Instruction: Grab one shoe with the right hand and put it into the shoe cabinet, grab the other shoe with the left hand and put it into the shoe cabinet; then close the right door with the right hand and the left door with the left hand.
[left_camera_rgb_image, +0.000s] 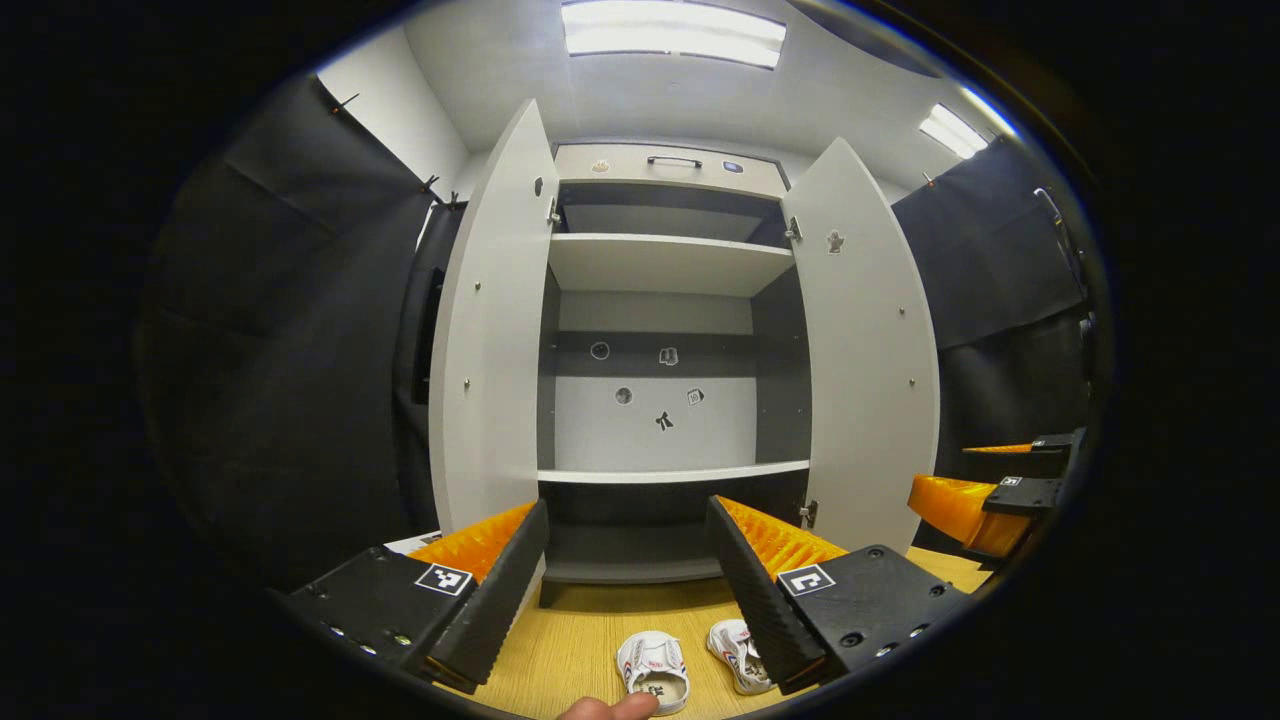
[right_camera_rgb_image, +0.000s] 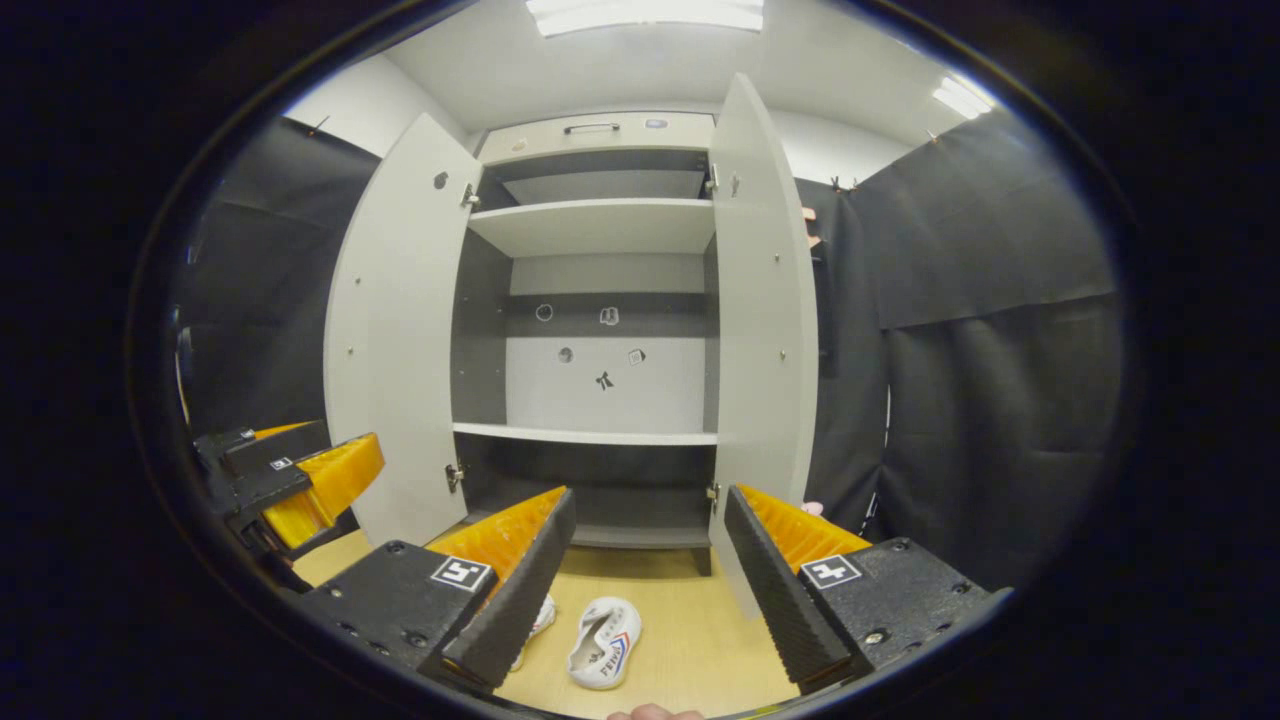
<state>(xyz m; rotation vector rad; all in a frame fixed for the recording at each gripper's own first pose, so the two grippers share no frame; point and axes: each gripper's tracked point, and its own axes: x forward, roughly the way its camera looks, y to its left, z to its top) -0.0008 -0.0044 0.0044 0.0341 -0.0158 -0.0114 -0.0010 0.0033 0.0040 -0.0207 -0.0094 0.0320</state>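
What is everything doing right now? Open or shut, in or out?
Left door: open.
Right door: open.
Shoe cabinet: shelves bare.
Two shoes: on the floor, outside.
Left gripper: open, holding nothing.
Right gripper: open, holding nothing.

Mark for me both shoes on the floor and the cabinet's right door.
Left shoe (left_camera_rgb_image: 654, 668): left gripper view, on its upper.
Right shoe (left_camera_rgb_image: 733, 647): left gripper view, on its visible upper.
Right door (left_camera_rgb_image: 868, 350): left gripper view, middle of the open panel.
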